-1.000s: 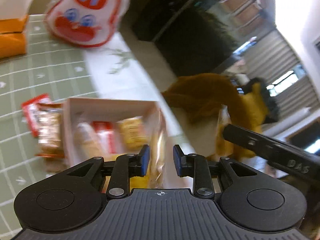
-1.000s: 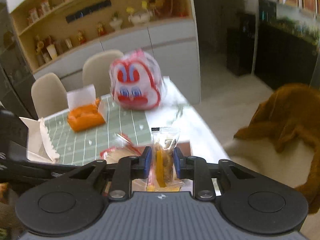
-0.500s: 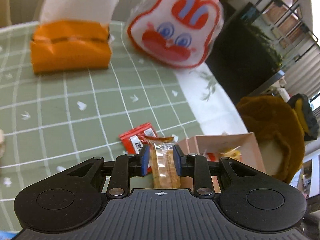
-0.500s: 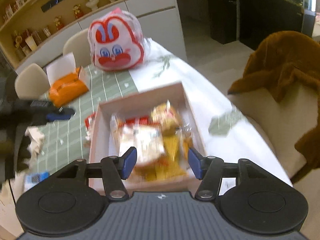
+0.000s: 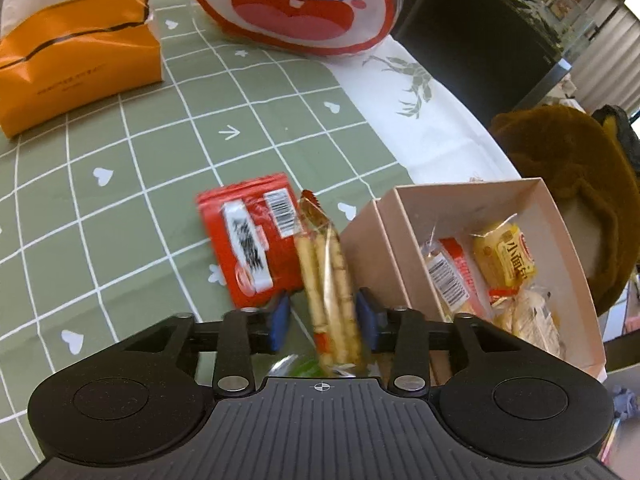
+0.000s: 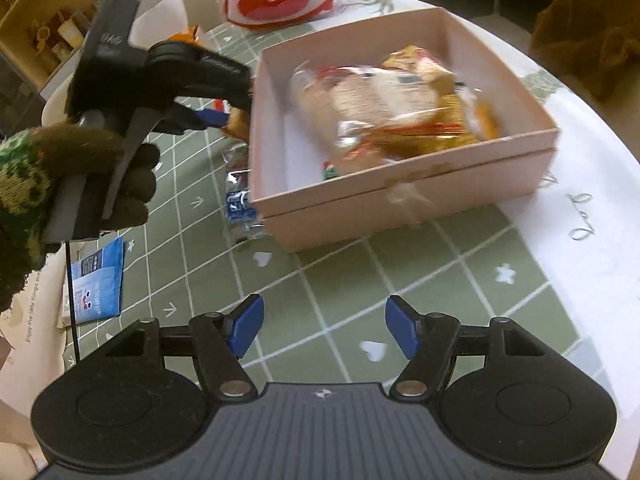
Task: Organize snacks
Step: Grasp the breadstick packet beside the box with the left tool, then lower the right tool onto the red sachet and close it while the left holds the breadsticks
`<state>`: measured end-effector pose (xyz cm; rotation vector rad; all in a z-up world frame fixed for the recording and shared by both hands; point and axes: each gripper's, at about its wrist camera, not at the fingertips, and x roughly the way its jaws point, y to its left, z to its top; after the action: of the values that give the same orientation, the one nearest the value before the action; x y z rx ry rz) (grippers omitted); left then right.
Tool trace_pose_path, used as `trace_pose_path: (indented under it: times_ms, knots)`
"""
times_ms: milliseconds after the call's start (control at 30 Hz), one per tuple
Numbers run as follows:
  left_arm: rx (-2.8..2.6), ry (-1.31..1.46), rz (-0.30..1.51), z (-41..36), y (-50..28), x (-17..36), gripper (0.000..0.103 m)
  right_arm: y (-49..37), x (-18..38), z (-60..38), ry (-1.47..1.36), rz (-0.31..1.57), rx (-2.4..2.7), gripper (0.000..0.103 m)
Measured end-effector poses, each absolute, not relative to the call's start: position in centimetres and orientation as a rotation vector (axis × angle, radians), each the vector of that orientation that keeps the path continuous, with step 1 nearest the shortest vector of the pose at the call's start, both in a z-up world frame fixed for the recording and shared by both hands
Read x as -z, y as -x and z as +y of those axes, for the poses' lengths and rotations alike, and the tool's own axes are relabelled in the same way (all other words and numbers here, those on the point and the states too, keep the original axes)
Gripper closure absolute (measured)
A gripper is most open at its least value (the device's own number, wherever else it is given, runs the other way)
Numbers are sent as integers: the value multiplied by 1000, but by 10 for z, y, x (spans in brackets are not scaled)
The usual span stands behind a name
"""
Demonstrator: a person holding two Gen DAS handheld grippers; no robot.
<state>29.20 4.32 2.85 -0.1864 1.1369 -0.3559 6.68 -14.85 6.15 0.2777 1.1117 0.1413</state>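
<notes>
Breadsticks (image 5: 328, 280) in a clear wrapper stand between the blue fingers (image 5: 279, 322) of the left gripper (image 5: 322, 322) at the lower centre of the left wrist view; half a second ago the fingers were tight on this packet, and now they have widened, with a gap on the left side, so I cannot tell whether the packet is truly gripped. It lies over the green checked cloth (image 5: 120, 200), just beside a red packet (image 5: 250, 240) and touching or nearly touching the left wall of the pink box (image 5: 400, 240), which fills the right of the frame with several snacks inside. An orange bag (image 5: 76, 60) sits upper left. In the right wrist view the right gripper (image 6: 322, 326) at the bottom centre is spread wide with nothing between its fingers; a second ago it pinched a snack, so that one has likely gone into the box (image 6: 400, 200), now in the upper centre. The left gripper (image 6: 218, 118) shows at the box's left wall, upper left. A blue packet (image 6: 98, 280) waits at lower left, so sorting seems unfinished.
</notes>
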Motion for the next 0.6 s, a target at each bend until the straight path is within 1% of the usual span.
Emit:
trace_pose_path:
  times_ms: [33, 67, 333, 500, 600]
  knots:
    - [360, 193, 1128, 48, -288, -31, 77, -67, -63, -142, -263, 1102, -143, 35]
    - [361, 195, 1121, 55, -281, -34, 77, -67, -66, -136, -250, 1092, -147, 35]
    - [324, 320, 1091, 134, -222, -44, 78, -87, -91, -94, -240, 1040, -289, 35]
    - [286, 386, 1106, 170, -182, -43, 78, -135, -109, -63, -189, 1023, -313, 35]
    - [276, 426, 1111, 181, -162, -41, 78, -174, -107, -40, -154, 1023, -294, 35]
